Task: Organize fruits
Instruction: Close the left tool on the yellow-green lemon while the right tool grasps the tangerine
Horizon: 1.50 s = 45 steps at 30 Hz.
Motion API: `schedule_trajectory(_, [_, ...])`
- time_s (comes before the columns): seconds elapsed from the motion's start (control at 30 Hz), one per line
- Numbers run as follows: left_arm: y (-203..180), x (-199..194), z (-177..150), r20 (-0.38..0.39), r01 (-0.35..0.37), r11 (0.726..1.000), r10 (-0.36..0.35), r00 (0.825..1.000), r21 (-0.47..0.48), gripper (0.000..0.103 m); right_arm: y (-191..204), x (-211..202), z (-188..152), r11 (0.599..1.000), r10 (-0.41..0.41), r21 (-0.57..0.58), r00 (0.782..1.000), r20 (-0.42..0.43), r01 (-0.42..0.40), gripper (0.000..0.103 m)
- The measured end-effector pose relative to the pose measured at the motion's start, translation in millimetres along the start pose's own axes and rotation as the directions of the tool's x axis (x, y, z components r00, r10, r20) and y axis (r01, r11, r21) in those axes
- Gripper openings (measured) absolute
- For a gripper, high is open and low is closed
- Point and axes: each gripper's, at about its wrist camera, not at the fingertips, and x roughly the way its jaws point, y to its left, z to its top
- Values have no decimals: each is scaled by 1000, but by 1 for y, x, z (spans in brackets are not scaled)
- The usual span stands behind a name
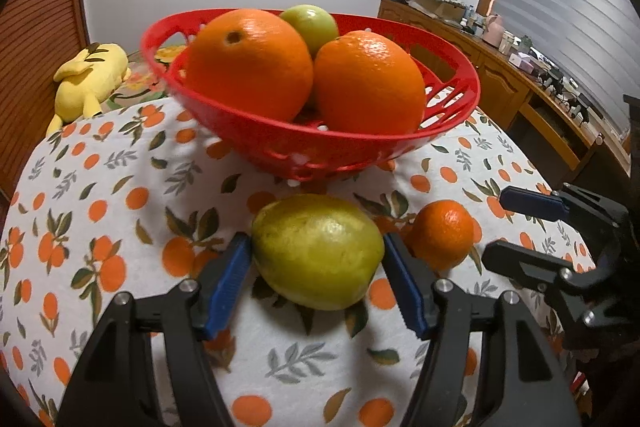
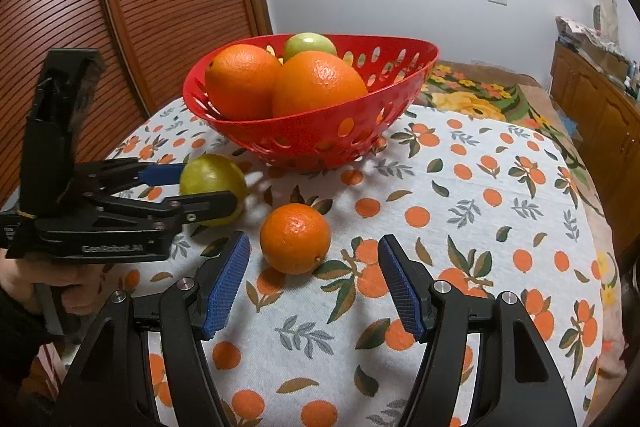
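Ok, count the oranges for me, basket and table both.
3. Two big oranges sit side by side in the red basket: the left orange and the right orange. A smaller orange lies on the tablecloth. More may hide behind them.

Even indoor light from above; glare spots on oranges (image 1: 248,67), soft shadows under basket (image 2: 320,143); heavy fisheye bending, dark vignette corners

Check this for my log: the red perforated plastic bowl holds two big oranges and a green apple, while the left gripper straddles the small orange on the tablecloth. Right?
One error: the left gripper straddles the yellow-green pear-like fruit, not the small orange beside it, as the left wrist view shows. The red perforated plastic bowl does hold two big oranges and a green apple.
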Motion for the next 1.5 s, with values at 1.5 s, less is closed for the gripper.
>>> schedule_trajectory(1.5, [0, -80, -10, 144, 7, 1000, -7, 989, 3, 66, 16, 0, 13, 997, 11, -80, 1000, -16, -12, 46])
